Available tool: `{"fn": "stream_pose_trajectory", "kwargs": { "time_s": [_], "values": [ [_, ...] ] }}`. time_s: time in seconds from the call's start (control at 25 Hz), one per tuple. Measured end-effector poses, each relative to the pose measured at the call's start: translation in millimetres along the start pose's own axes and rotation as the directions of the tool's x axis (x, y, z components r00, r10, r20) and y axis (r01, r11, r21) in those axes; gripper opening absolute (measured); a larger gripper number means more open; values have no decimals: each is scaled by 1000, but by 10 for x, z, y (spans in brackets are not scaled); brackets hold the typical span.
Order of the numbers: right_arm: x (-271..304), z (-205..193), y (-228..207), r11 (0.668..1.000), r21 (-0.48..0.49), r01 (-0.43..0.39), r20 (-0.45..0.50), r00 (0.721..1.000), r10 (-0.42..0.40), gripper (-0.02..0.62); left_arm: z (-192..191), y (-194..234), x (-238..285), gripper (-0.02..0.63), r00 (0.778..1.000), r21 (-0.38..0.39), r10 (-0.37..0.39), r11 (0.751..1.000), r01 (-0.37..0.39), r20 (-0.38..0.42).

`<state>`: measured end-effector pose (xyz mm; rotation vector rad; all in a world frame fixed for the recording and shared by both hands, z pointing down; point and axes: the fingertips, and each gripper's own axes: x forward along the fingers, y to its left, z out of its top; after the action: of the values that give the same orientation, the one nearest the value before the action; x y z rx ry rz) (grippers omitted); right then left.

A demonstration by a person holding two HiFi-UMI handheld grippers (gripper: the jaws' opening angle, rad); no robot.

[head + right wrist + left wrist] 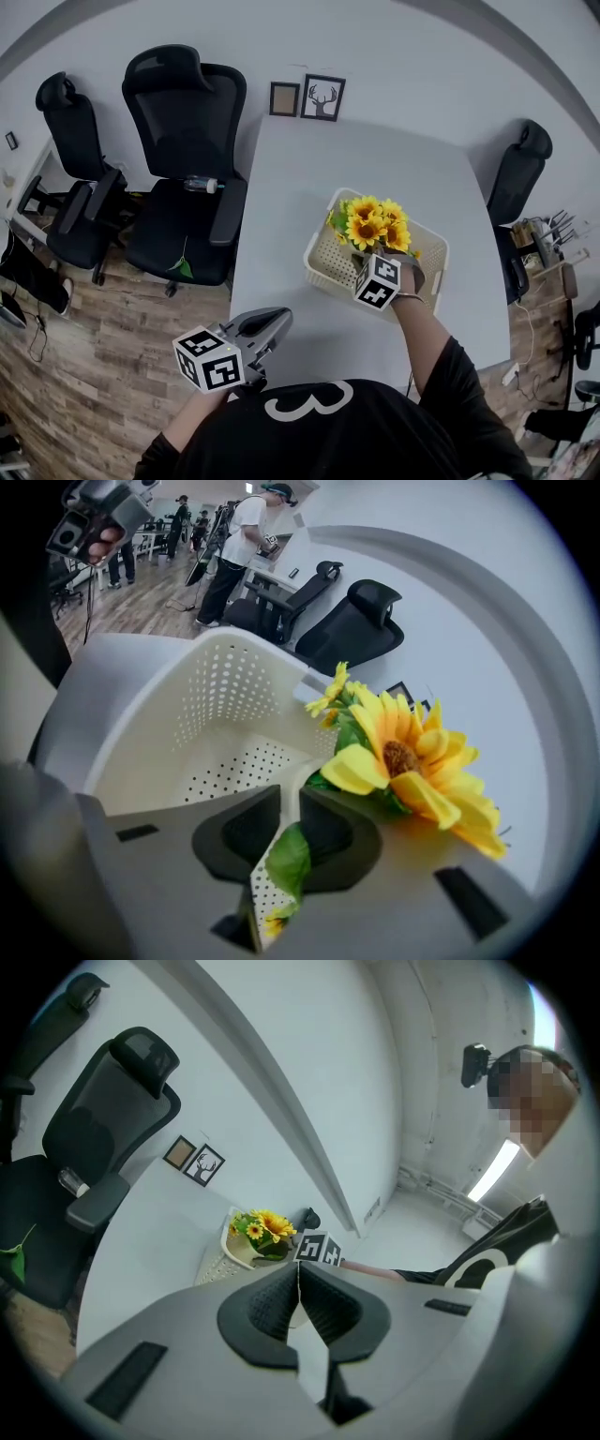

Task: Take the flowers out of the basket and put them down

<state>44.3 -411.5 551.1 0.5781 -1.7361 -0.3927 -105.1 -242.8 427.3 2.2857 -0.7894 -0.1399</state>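
Right gripper [289,827] clamps flowers [403,757] low, probably at the stems; they should handle light and floppy. Left gripper [298,1299] closed, empty.

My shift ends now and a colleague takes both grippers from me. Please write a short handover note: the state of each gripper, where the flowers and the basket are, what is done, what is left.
Left gripper: jaws together, nothing between them, held by the near edge of the table, away from the job.
Right gripper: closed on the flowers, low down at a green leaf and the stems.
Flowers: over the basket, which stands on the table.
Done: flowers gripped.
Left: lift them clear of the basket, lay them on the table, open the jaws.
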Motion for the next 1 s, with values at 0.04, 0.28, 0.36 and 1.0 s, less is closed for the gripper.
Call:
{"fn": "stream_pose_trajectory", "kwargs": {
  "time_s": [0.04,0.28,0.36,1.0],
  "values": [
    [-86,34,-26,1000,-5,20,4,1000,-20,71,0,-11,-37,14,1000,-5,-2,1000,2,8],
    [-596,239,-76,988,-50,143,18,990,-143,71,-5,-114,-212,14,999,11,-38,999,38,27],
    [-773,302,-52,982,-62,178,27,984,-177,71,13,-171,-246,14,998,27,-55,998,55,27],
    [-2188,436,345,919,11,394,44,918,-394,72,-109,-686,-269,14,977,109,-200,972,207,-71]
  ]
}}
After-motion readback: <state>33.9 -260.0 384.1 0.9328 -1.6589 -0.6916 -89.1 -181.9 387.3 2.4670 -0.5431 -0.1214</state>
